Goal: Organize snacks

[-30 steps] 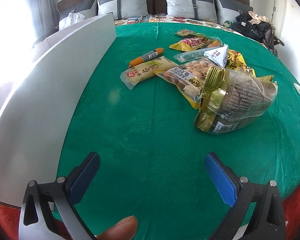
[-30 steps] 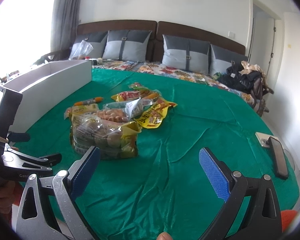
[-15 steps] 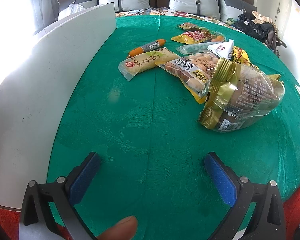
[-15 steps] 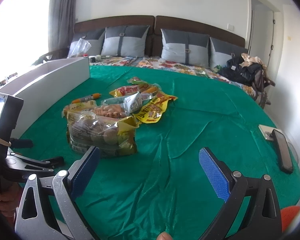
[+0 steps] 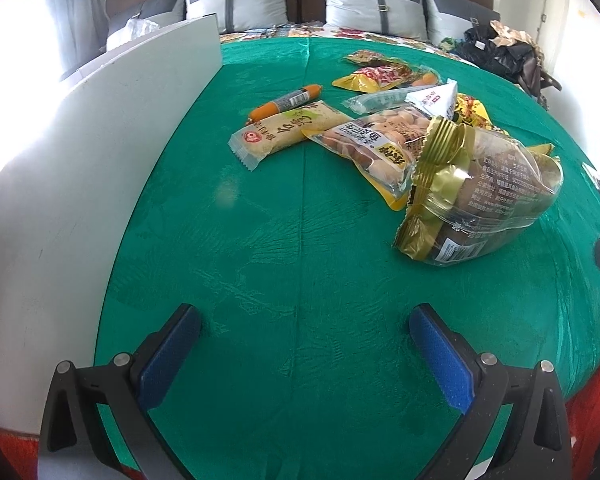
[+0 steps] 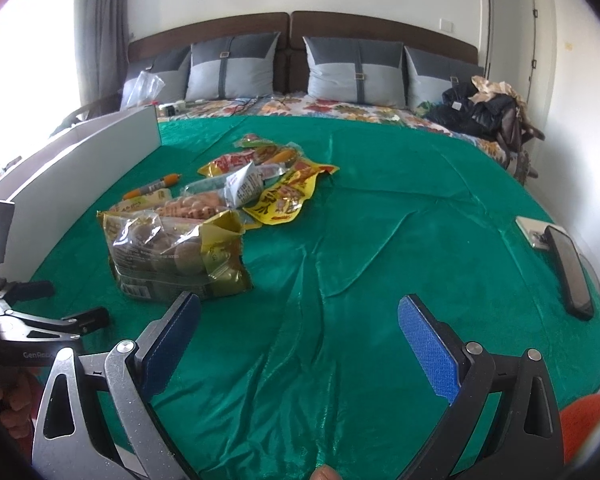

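On the green cover (image 5: 260,248), just right of centre: a loose heap of snacks, none yet sorted. Nearest to both tools, the large gold-trimmed bag (image 5: 484,200), lying on its side and overlapping the peanut pack (image 5: 372,140). Further left, the pale wafer pack (image 5: 284,132) and, touching its far edge, the sausage stick (image 5: 288,100). Behind the heap, in the right wrist view, a flat yellow packet (image 6: 288,196). Along the left edge of the cover, the white box (image 5: 100,152), the likely destination.

Left gripper (image 5: 304,312): spread wide, nothing between the blue pads, poised above bare cloth short of the heap. Right gripper (image 6: 298,302): likewise spread wide and empty, its left pad just in front of the large bag's near corner.

Change over the last second:
- Right wrist view: large bag now bigger and lower-left in frame, indicating a short advance toward it.
- Left wrist view: slight upward tilt, more headboard visible; thumb formerly at the bottom edge no longer in frame.
- No shift in any snack; no change in either opening.

Meaning for the task: approach phase only, sorting not started. Probable first pick: the large bag, being closest and on top. For a secure grip, close on the crimped gold end rather than the slippery bulging middle. Expect the peanut pack underneath to drag along; lift slowly.
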A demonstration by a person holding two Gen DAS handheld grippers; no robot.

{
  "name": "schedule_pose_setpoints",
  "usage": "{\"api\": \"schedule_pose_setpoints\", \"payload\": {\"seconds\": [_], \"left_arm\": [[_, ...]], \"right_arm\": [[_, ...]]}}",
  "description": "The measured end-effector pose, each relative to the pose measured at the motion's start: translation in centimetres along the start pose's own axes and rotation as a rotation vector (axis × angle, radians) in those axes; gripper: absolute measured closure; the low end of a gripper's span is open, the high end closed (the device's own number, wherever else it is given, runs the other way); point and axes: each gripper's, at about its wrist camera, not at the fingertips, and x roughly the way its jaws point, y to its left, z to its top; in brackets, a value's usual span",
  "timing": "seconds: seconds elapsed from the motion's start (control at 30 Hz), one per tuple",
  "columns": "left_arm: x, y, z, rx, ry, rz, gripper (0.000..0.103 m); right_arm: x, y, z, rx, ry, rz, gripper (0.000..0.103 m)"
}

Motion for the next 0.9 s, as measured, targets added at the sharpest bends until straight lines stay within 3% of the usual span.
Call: {"api": "schedule_pose_setpoints", "payload": {"seconds": [0.07,0.27,0.43,0.6,0.7,0.9], "left_arm": [[0.1,0.2,0.2,0.017,0.01,-0.014,0.0],[0.0,0.8,0.3,-0.005,0.027,-0.003,0.0],[0.0,1.0,0.1,0.001,0.017,-0.005,0.0],[-0.1,1.1,0.0,-0.009,0.015,0.003,0.0],[-0.2,1.1,-0.1,-0.011,0.011,0.004,0.0],[-0.2,1.2,0.0,-0.009,0.012,0.003,0.0]], "right_arm": [[0.4,0.8,0.5,-0.02,0.028,0.045,0.002],[0.7,3.5,5.4,-0.05,-0.011,0.127,0.002],[3.5,6.5,6.4,-0.186,0.01,0.074,0.002],[3.9,5.6,6.8,-0.099,0.0,0.063,0.002],[4.5,5.5,6.3,-0.158,0.02,0.034,0.003],[4.7,1.7,5.5,-0.125,0.05,-0.029,0.003]]}}
